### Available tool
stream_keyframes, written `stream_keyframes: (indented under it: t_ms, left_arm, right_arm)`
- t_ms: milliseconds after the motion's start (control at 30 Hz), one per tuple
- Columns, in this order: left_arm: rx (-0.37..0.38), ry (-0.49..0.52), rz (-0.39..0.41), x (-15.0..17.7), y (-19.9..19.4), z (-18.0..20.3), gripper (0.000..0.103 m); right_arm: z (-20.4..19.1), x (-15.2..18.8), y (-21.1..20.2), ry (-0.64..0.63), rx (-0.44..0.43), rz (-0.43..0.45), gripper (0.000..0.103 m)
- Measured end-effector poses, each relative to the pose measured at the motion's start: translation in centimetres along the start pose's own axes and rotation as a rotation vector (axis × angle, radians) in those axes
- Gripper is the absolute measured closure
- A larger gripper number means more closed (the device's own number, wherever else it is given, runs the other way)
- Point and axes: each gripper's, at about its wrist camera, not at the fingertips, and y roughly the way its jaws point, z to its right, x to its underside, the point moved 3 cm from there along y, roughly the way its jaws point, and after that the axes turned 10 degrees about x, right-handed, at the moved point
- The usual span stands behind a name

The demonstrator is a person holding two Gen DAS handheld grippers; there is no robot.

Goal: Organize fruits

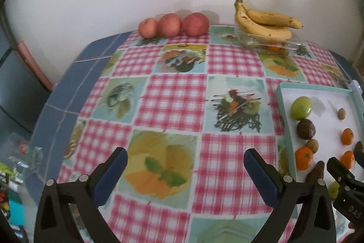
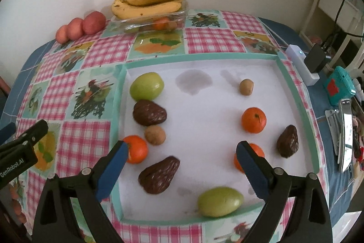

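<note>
Legibly, "GenRobot.AI" on the left gripper (image 2: pixel 22 129) body

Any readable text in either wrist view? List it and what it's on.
"GenRobot.AI": on the left gripper's black body, at the left edge of the right wrist view.
"DAS": partial, cut off at the frame edge, on the right gripper's black body in the left wrist view.
Teal box with red patch: no legible text.
Tablecloth: pictures only, no words.
</note>
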Motion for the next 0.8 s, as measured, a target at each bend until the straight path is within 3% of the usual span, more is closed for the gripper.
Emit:
stream_keyframes:
  t_ms: [167,367,567,800]
  left_arm:
    - [-0.038,0.007,-0.029,1.5,-1.3,-0.4,0.0]
    - [0.002,-0.012,-0.064,3.5,-2.8,-1.1,0.0]
    - [0.001,0.003,-0.079,4.9,-3.8,-1.3,0.0]
    - [0.001,-0.054,-0.085,5.5,-4.6,-2.7,0.0]
  right_arm:
    - [0.2,1.2,-1.1,0.0,0.004,-0.019,0.007]
    - [0.2,2.5,-2.4,-0.014,-0.011,-0.025,0.007]
    - [-0.2,4.0,-3.7,-0.039,-0.04,-0.025,0.007]
    - [-0.4,5.3,-4.9,-0.043,-0.066,-0.012,0.007]
